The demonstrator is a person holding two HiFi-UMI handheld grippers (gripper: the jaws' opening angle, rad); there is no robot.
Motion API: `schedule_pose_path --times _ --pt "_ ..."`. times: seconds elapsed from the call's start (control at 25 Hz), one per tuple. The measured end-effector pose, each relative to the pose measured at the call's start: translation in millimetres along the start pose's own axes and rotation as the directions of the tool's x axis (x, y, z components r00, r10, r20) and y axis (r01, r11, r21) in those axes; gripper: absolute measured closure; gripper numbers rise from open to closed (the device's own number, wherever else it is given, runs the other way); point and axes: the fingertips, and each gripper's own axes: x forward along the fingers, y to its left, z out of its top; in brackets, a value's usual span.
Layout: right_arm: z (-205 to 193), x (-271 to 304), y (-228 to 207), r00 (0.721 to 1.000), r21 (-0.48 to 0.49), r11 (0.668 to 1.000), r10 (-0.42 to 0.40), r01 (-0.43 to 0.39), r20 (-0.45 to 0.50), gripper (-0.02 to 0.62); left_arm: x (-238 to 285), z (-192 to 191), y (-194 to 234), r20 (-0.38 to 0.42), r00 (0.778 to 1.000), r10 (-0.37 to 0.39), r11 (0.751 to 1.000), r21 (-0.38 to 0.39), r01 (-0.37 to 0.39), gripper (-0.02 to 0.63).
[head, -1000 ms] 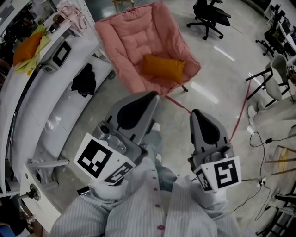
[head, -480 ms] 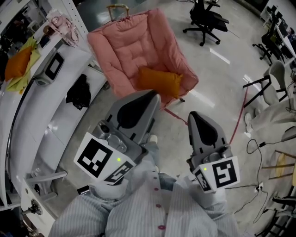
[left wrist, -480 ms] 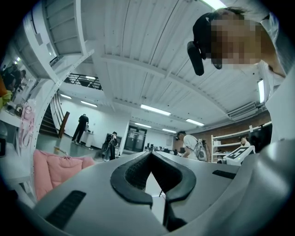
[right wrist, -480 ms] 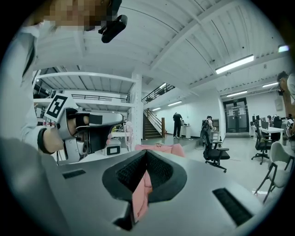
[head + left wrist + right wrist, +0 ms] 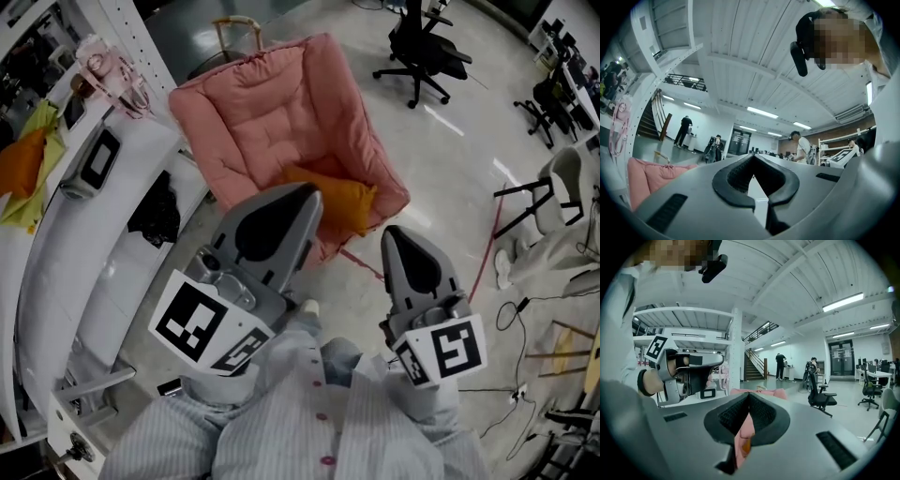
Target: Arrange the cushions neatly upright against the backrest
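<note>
A pink padded chair (image 5: 272, 112) stands on the floor ahead of me. An orange cushion (image 5: 345, 202) lies flat on its seat, its left part hidden behind my left gripper (image 5: 309, 195). That gripper is shut and empty, its tip just short of the seat's front edge. My right gripper (image 5: 394, 234) is shut and empty too, further back and to the right of the cushion. In the right gripper view the pink chair (image 5: 745, 427) and a sliver of the orange cushion (image 5: 746, 446) show through the slit below the closed tips. The left gripper view catches the chair (image 5: 644, 176) at lower left.
A white curved counter (image 5: 112, 253) runs along the left with a black cloth (image 5: 155, 208), a dark device (image 5: 92, 161) and an orange item (image 5: 17, 164) on yellow cloth. Black office chairs (image 5: 427, 42) stand at the back right. A red cable (image 5: 483, 248) crosses the floor at right.
The chair and cushion have drawn closer to both grippers. The left gripper's tip now covers part of the cushion. Both stay shut.
</note>
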Motion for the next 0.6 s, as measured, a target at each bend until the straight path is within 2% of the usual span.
schedule_pose_path --times 0.28,0.6 --pt "-2 44 -16 0.999 -0.005 1.000 0.005 -0.006 -0.037 0.583 20 -5 43 -0.004 1.000 0.023 1.000 -0.021 -0.023 0.595" --pt "-12 91 -48 0.996 0.015 0.998 0.056 -0.055 -0.065 0.583 54 -18 80 -0.019 0.996 0.082 0.996 -0.032 -0.083 0.595"
